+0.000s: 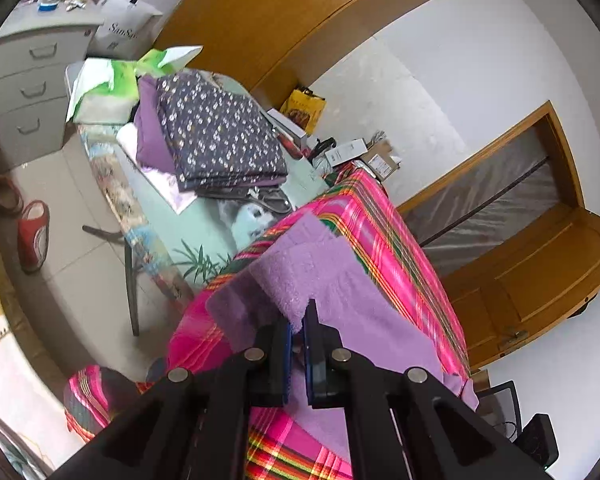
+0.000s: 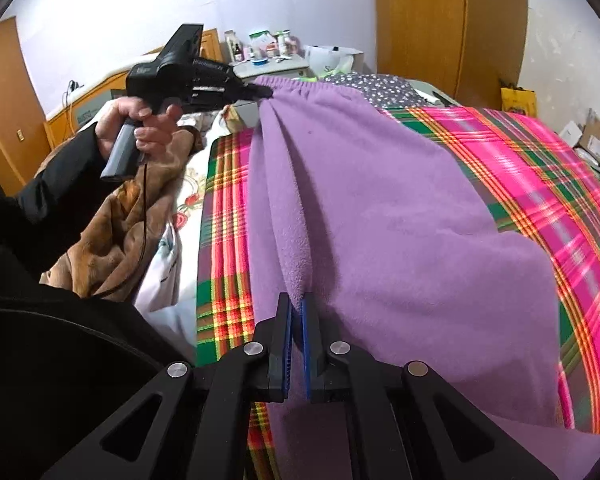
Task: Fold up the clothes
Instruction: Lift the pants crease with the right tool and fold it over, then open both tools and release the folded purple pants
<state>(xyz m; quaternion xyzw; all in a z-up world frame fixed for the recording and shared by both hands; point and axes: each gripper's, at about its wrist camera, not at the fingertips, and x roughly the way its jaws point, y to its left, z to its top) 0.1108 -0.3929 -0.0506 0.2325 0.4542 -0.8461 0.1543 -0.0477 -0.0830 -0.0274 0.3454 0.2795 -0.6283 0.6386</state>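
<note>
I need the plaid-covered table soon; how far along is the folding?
Done: a navy floral folded stack beyond. In hand: left gripper and right gripper each pinch the purple fleece garment, lifting one edge off the pink plaid cloth. Left: folding it over.

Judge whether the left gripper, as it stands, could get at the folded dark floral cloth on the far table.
Probably not yet: the left gripper is shut on the purple garment, and the floral cloth lies well beyond the plaid surface.
</note>
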